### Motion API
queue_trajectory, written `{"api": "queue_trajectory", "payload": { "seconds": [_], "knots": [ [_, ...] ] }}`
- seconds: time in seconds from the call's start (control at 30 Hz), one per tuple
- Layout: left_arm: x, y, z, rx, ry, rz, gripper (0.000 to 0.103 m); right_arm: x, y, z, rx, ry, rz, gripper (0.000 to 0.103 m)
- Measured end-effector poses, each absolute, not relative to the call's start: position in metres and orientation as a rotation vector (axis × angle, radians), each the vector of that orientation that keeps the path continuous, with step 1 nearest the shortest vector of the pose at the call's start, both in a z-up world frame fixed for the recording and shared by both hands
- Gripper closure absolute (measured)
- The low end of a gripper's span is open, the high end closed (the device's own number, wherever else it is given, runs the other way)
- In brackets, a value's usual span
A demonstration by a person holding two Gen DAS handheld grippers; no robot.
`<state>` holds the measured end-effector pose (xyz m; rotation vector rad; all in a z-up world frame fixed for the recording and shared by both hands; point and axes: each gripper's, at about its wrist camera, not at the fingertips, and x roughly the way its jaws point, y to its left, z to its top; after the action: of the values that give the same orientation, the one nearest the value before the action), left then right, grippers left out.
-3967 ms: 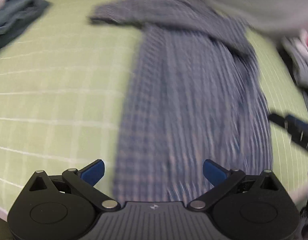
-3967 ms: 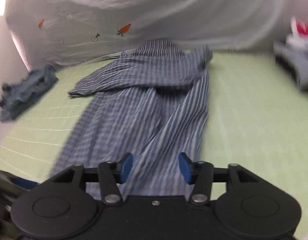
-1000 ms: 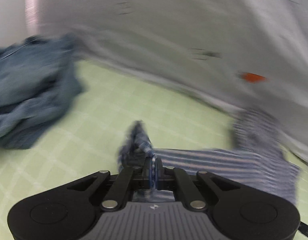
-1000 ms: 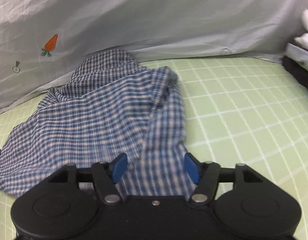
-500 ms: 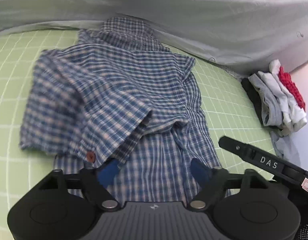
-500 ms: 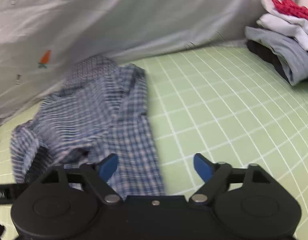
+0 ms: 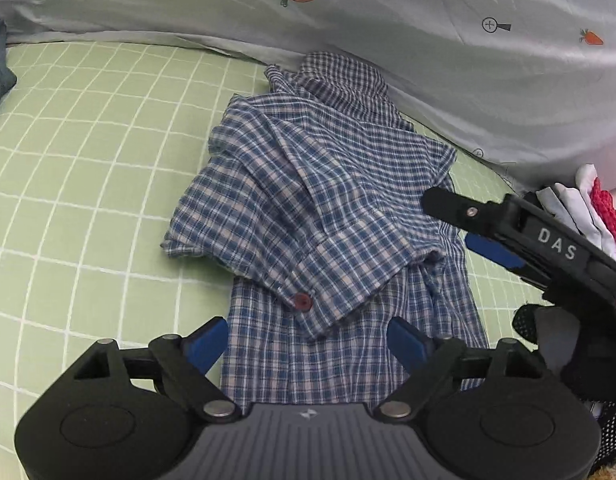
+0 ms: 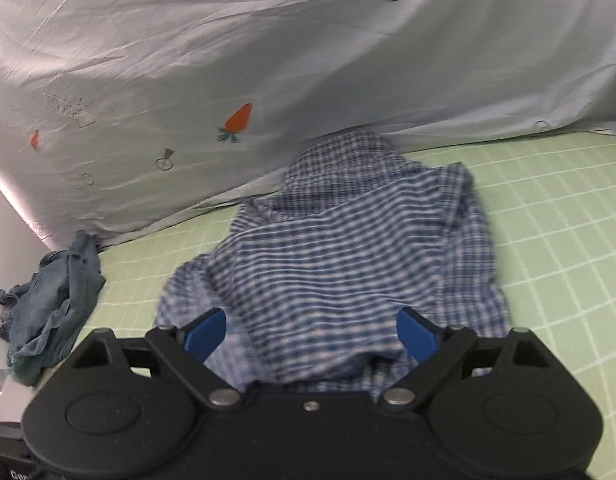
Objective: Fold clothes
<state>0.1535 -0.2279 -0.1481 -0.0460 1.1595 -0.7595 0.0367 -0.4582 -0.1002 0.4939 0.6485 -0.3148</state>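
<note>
Green sheet (image 7: 88, 168) with a white grid covers the bed under both pairs of tongs, and pale grey cloth (image 7: 387, 40) printed with small orange carrots rises along its far edge. No baskets or boxes show in either view.

A blue and white checked shirt (image 7: 315, 208) lies on the sheet straight ahead of the left tongs (image 7: 308, 344), its collar towards the grey cloth and a sleeve folded across its body, the cuff with a red button (image 7: 301, 302) lying just ahead of the blue tips. Those tongs stand spread wide, having just been opening further, with the shirt's lower part lying flat below the gap and neither tip pressing on it.

The right tongs (image 8: 311, 334) are also spread wide above the near part of the shirt, gripping nothing; in the left view they reach in from the right beside the shirt.

A crumpled grey-blue garment (image 8: 52, 304) lies well to the left of the right tongs. A pile of folded clothes (image 7: 587, 208), white, grey and red, sits behind the right tongs in the left view.
</note>
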Motion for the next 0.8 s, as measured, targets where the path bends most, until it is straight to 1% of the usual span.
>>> {"api": "queue_trajectory", "payload": {
  "seconds": [0.07, 0.13, 0.23, 0.27, 0.3, 0.37, 0.43, 0.47, 0.5, 0.57, 0.7, 0.8],
  "knots": [
    [0.156, -0.230, -0.148, -0.029, 1.150, -0.739, 0.016, 0.038, -0.460, -0.103, 0.514, 0.657, -0.302, 0.013],
    [0.161, -0.229, -0.152, -0.030, 1.163, -0.697, 0.016, 0.038, -0.464, -0.108, 0.553, 0.664, -0.282, 0.018],
    [0.171, -0.222, -0.158, -0.037, 1.185, -0.640, 0.016, 0.039, -0.464, -0.112, 0.591, 0.665, -0.230, 0.030],
    [0.174, -0.218, -0.160, -0.038, 1.189, -0.620, 0.016, 0.039, -0.463, -0.113, 0.598, 0.664, -0.208, 0.038],
    [0.177, -0.214, -0.161, -0.039, 1.192, -0.601, 0.016, 0.040, -0.462, -0.113, 0.604, 0.662, -0.185, 0.043],
    [0.181, -0.207, -0.160, -0.045, 1.194, -0.575, 0.016, 0.046, -0.456, -0.116, 0.609, 0.667, -0.127, 0.044],
    [0.183, -0.199, -0.157, -0.054, 1.190, -0.552, 0.016, 0.051, -0.450, -0.121, 0.608, 0.695, -0.086, 0.050],
    [0.184, -0.195, -0.156, -0.058, 1.188, -0.542, 0.016, 0.054, -0.447, -0.124, 0.611, 0.715, -0.071, 0.063],
    [0.182, -0.192, -0.153, -0.064, 1.182, -0.539, 0.016, 0.054, -0.445, -0.126, 0.618, 0.728, -0.062, 0.080],
    [0.179, -0.187, -0.147, -0.076, 1.168, -0.532, 0.016, 0.052, -0.442, -0.129, 0.630, 0.743, -0.052, 0.091],
    [0.165, -0.184, -0.136, -0.071, 1.148, -0.524, 0.016, 0.028, -0.439, -0.125, 0.715, 0.722, -0.076, 0.099],
    [0.146, -0.183, -0.131, -0.060, 1.140, -0.529, 0.016, 0.005, -0.433, -0.120, 0.750, 0.711, -0.111, 0.100]
  ]
}}
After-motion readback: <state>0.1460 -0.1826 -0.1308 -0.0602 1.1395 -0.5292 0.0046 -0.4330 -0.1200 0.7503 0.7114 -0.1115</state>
